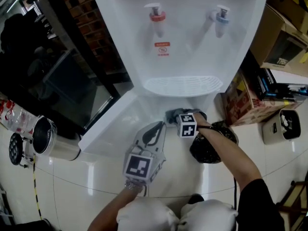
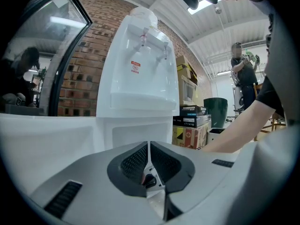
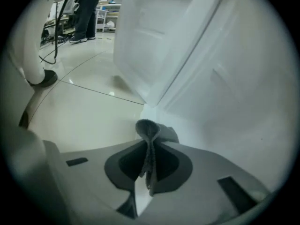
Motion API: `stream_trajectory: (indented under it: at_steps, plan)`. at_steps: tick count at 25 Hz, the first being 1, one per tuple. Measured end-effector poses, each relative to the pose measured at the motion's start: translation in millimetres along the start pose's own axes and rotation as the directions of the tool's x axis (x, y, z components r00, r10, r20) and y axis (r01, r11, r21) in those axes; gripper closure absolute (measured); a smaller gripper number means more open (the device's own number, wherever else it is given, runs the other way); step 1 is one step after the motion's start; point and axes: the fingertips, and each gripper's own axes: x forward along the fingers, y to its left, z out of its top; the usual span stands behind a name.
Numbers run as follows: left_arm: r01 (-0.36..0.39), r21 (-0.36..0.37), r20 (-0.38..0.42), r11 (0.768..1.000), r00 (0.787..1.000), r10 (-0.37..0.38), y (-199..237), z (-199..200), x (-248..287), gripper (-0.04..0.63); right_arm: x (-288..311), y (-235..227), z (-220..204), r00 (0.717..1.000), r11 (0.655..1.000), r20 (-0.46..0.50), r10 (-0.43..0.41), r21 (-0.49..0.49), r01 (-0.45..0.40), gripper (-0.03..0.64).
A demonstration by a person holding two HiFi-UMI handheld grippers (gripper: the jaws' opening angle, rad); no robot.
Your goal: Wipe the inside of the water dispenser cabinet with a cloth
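The wiping step looks to be just starting. The right gripper (image 3: 150, 146) is clamped on a fold of the one grey cloth (image 3: 147, 127), which sticks out past its tips against the white surfaces right in front of it, at the foot of the single water dispenser (image 1: 183, 42). The left gripper (image 2: 149, 149) sits just beside and behind the right one, jaws pressed together with nothing between them. The one cabinet door (image 1: 113, 124) stands open to the left of both. The dispenser has two taps, one red (image 1: 156, 16) and one blue (image 1: 220, 17), well ahead of the grippers. The next move probably calls for pushing the cloth further inside the cabinet and sweeping it along the walls, with the grip kept firm.
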Motion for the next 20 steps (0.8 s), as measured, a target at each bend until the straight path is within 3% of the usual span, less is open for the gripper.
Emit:
stream_trajectory:
  at_steps: [3, 7, 9, 12, 20]
  plan:
    - [0.013, 0.004, 0.01, 1.0, 1.0, -0.013, -4.7, 3.0, 3.4, 0.574, -21.6, -17.3, 3.6, 0.997, 0.997, 0.017, -0.075, 0.006, 0.075, 0.595]
    - [0.016, 0.008, 0.002, 1.0, 1.0, -0.016, -5.3, 0.7, 4.0, 0.574, -36.8, -75.1, -3.6, 0.966, 0.956, 0.004, -0.257, 0.147, 0.254, 0.595]
    - [0.012, 0.005, -0.001, 1.0, 1.0, -0.012, -4.1, -0.5, 3.1, 0.574, -35.6, -91.5, -8.9, 0.952, 0.926, -0.016, -0.305, 0.23, 0.3, 0.595]
    - [0.008, 0.007, -0.003, 1.0, 1.0, -0.008, -2.5, -0.3, 1.4, 0.574, -27.0, -94.4, -12.9, 0.946, 0.905, -0.038, -0.321, 0.283, 0.318, 0.595]
    - [0.001, 0.012, -0.032, 1.0, 0.999, 0.0, 0.6, -9.4, 1.8, 0.574, -22.5, -79.0, -25.0, 0.948, 0.91, -0.083, -0.308, 0.265, 0.319, 0.595]
